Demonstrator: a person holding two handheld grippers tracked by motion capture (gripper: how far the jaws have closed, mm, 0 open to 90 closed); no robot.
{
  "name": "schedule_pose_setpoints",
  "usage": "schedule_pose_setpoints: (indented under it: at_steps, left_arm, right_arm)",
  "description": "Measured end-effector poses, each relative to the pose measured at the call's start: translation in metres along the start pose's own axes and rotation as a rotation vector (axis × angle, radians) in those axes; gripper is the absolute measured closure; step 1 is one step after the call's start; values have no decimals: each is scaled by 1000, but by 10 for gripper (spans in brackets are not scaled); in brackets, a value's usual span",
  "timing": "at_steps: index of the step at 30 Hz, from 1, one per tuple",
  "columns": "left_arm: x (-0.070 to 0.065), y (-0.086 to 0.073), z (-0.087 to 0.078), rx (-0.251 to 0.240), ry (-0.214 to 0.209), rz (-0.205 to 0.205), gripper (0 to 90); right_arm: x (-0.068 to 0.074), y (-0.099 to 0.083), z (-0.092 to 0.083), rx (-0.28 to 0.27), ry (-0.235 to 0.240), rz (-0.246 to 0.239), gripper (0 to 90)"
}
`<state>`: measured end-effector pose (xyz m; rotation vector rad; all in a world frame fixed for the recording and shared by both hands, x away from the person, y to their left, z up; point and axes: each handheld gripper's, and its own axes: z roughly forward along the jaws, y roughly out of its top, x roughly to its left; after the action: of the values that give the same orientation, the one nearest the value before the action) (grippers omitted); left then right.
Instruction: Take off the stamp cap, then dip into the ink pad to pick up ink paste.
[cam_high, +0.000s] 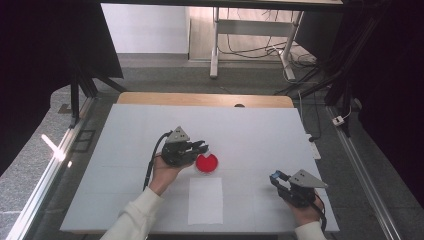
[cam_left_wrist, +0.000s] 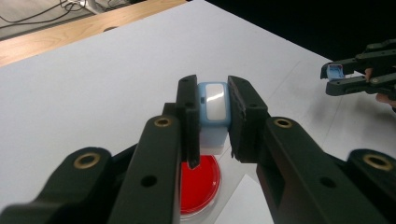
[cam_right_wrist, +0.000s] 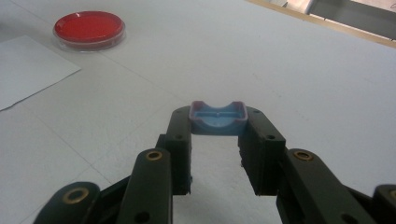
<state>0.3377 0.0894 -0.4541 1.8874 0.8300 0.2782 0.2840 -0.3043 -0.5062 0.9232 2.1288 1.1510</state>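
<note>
My left gripper hovers just above a round red dish near the middle of the white table. It is shut on a small light-blue block with a white window, and the red dish lies right below the jaws. My right gripper is near the table's front right, shut on a small blue cap with a curved notch. From the left gripper view, the right gripper and its blue cap sit off to the right. The red dish lies far left in the right gripper view.
A white paper sheet lies flat in front of the dish, toward the person. The white table cover ends at a wooden strip at the back. Black frame legs and cables stand beyond the table's sides.
</note>
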Motion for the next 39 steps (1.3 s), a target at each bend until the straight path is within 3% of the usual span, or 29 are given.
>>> schedule_pose_setpoints:
  at_steps: [10,16,25,39]
  left_arm:
    - [6,1,6,17,26,11,752]
    - [18,4,17,45,35,18,752]
    - [27,5,27,90,20,24,752]
    - [24,-6,41,176,7,44,752]
  right_arm:
    - [2,1,4,0,15,-8,655]
    - [1,1,4,5,13,-12,655]
    - [2,1,6,12,14,-10,655]
    - [2,2,5,5,17,-8,655]
